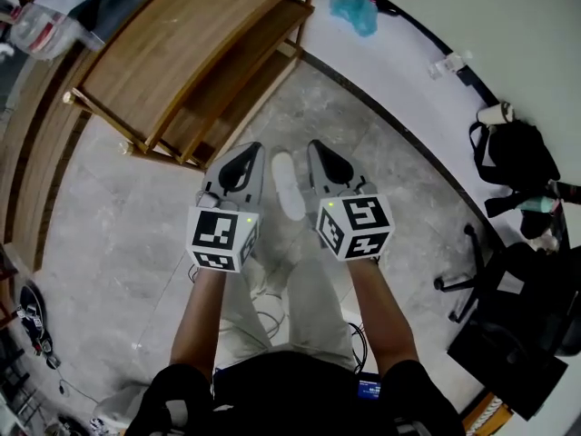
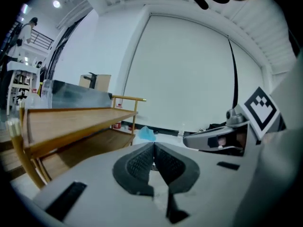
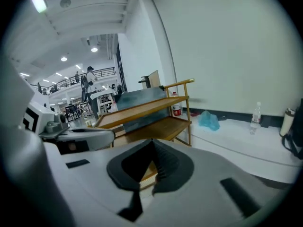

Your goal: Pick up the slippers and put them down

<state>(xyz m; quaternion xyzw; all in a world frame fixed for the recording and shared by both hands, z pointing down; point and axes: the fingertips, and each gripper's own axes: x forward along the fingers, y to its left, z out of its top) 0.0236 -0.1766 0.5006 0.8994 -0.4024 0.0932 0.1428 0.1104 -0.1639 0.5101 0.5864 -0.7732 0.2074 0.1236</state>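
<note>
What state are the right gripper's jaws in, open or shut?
Shut. In its own view, the right gripper has both jaws touching at the tips, with nothing held between them.

Even, bright indoor lighting; ceiling lamps visible in right gripper view. Strong fisheye distortion, dark vignetted corners. Soft shadows, slight blur.

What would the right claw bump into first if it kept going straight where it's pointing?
Probably the wooden rack: the shut right claw has its tips lined up with the rack's lower shelf. Depth is unclear, so that is a guess.
</note>
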